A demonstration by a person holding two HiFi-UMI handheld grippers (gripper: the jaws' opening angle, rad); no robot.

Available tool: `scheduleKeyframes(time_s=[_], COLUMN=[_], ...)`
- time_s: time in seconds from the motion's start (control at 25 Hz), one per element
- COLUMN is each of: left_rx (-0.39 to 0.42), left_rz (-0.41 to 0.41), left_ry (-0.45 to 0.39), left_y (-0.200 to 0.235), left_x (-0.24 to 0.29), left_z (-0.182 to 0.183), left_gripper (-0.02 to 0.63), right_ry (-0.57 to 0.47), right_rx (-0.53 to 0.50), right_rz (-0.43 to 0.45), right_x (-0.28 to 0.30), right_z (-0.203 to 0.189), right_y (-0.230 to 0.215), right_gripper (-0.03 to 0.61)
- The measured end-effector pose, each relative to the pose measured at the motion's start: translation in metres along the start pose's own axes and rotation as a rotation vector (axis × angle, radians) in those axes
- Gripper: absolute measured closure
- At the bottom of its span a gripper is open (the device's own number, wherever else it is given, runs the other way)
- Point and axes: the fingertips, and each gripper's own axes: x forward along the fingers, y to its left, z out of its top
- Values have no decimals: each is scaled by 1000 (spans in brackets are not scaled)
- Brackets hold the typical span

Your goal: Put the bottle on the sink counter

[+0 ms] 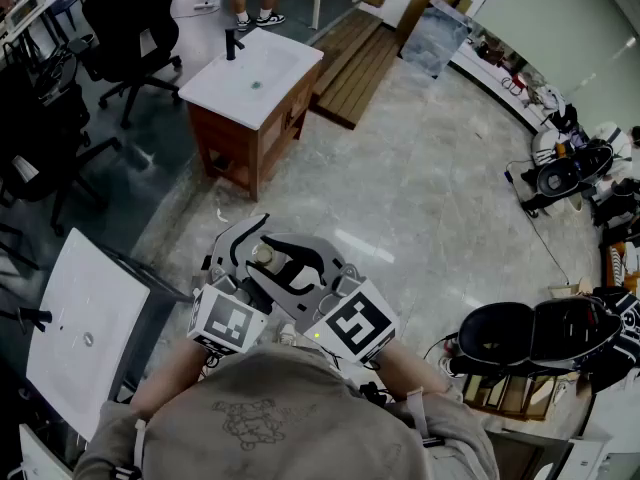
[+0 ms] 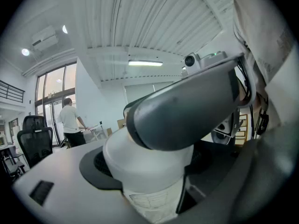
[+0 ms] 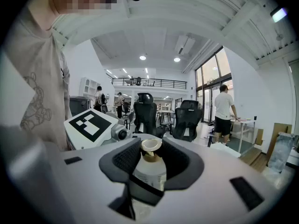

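while the right tongs [image 3: 151, 149] clench the white bottle [image 3: 149, 171] below its gold neck, the left tongs [image 2: 149, 168] stand spread wide around its body, released.

A person in a grey shirt [image 1: 280, 433] holds the white left tool [image 1: 243, 243] and the dark right tool [image 1: 300, 268] crossed close together, a small cream-topped bottle [image 1: 263, 256] between them. Farther off on the grey mottled floor [image 1: 430, 168] stands a white sink surface on a wooden cabinet [image 1: 275, 78], with a black tap [image 1: 232, 43].
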Motion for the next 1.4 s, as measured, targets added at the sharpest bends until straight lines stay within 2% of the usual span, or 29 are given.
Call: scheduleKeyframes(time_s=[0.64, 1.4], left_rx=[-7, -3], left_rz=[18, 57], left_ry=[22, 58], left_y=[-9, -29], left_x=[13, 60], left_z=[13, 12], left_gripper=[273, 273], right_ry=[-23, -35], right_rx=[3, 2], right_rz=[18, 62], right_x=[-19, -52], right_z=[4, -20], right_y=[-10, -44], right_gripper=[434, 434])
